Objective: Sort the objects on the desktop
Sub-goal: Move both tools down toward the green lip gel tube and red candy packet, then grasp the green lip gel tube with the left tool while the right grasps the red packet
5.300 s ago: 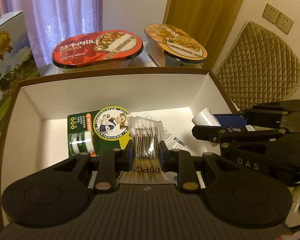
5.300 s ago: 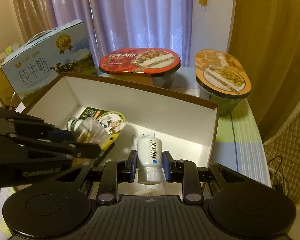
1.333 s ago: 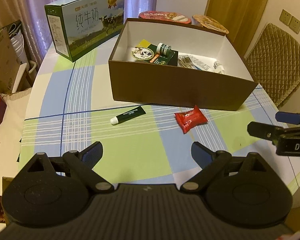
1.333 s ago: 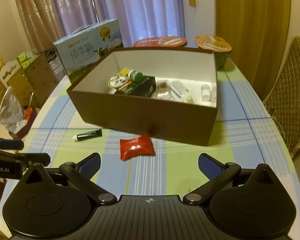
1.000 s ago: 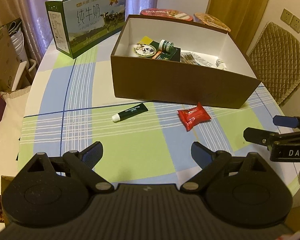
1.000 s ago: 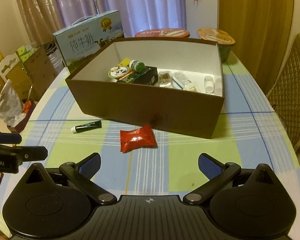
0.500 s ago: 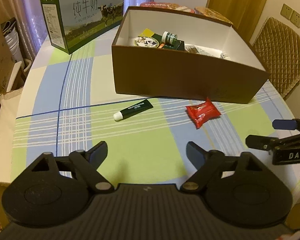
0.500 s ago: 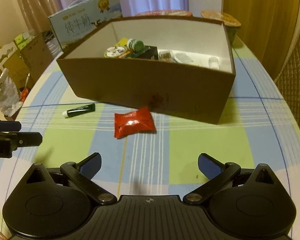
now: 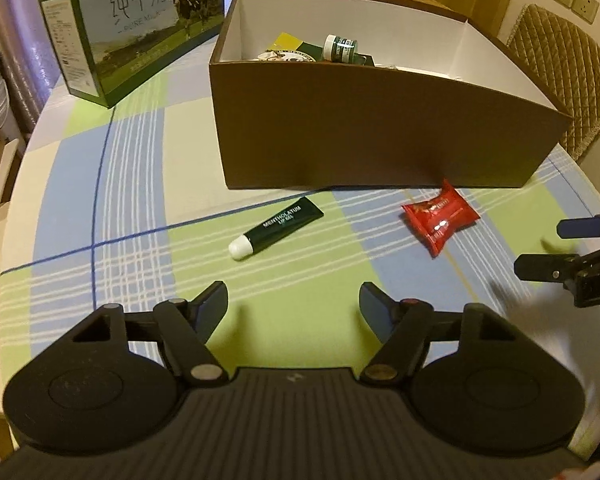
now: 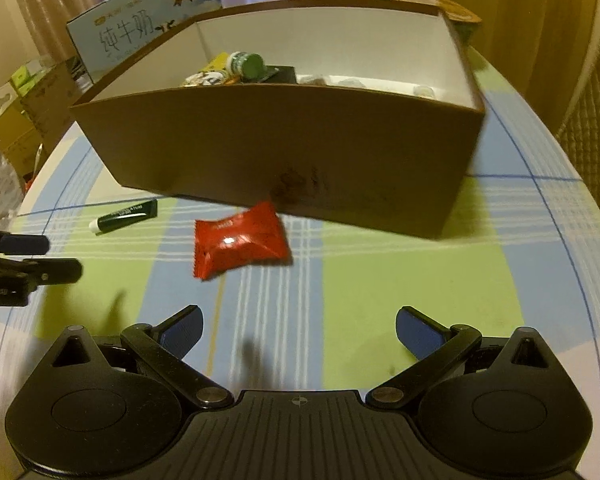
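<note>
A dark green tube with a white cap and a red snack packet lie on the checked tablecloth in front of a brown cardboard box. The box holds a green jar and other small items. My left gripper is open and empty, low over the cloth just short of the tube. My right gripper is open and empty, just short of the red packet; the tube lies to its left. The box stands behind them.
A green milk carton stands at the back left beside the box. Instant-noodle bowls sit behind the box. A quilted chair stands at the right. The table edge curves away on the left.
Both grippers have dropped lower and moved forward toward the tube and the red packet. Both stay open. Five seconds ago each held an item inside the box.
</note>
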Motion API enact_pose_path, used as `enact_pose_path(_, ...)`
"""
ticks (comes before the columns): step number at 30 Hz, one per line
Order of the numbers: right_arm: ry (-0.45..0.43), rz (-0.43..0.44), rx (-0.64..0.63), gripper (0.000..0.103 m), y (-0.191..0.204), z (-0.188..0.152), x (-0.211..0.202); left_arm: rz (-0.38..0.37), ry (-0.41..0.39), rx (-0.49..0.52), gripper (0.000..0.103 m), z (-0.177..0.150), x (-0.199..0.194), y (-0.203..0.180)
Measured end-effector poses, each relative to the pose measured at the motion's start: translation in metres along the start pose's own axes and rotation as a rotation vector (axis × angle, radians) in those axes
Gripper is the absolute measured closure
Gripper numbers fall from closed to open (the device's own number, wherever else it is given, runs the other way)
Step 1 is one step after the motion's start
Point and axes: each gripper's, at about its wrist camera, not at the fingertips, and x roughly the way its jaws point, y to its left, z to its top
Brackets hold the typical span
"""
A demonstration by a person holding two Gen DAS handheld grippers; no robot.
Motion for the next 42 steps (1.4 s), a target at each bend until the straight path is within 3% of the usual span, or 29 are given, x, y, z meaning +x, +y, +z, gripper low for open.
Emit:
enact_pose_path(12, -0.004, 0.013, -0.036, 0.002, 0.019, 0.020, 0.033, -0.013, 0.005, 0.141, 0.047, 0.031, 0.038, 0.013)
enact_pose_path(18, -0.003, 0.007, -0.026, 0.002, 0.017, 0.024, 0.038, -0.044, 0.036, 0.193, 0.061, 0.044, 0.060, 0.014)
enact_pose_path(21, 0.000, 0.005, -0.018, 0.002, 0.015, 0.024, 0.039, -0.058, 0.057, 0.205, 0.080, 0.043, 0.067, 0.013)
enact_pose_path(22, 0.001, 0.004, -0.017, 0.002, 0.015, 0.023, 0.039, -0.067, 0.061, 0.201, 0.086, 0.042, 0.067, 0.014)
enact_pose_path(27, 0.000, 0.025, -0.020, 0.002, 0.016, 0.022, 0.040, -0.064, 0.066, 0.171, 0.090, 0.033, 0.059, 0.017)
enact_pose_path(36, -0.022, 0.053, -0.076, 0.003, 0.030, 0.027, 0.049, 0.113, 0.116, -0.085, 0.090, 0.012, 0.036, 0.046)
enact_pose_path(39, -0.016, 0.055, -0.095, 0.014, 0.034, 0.031, 0.059, 0.121, 0.118, -0.114, 0.090, 0.007, 0.031, 0.049)
enact_pose_path(42, -0.004, 0.053, -0.106, 0.031, 0.038, 0.033, 0.070, 0.124, 0.117, -0.107, 0.090, 0.007, 0.030, 0.047)
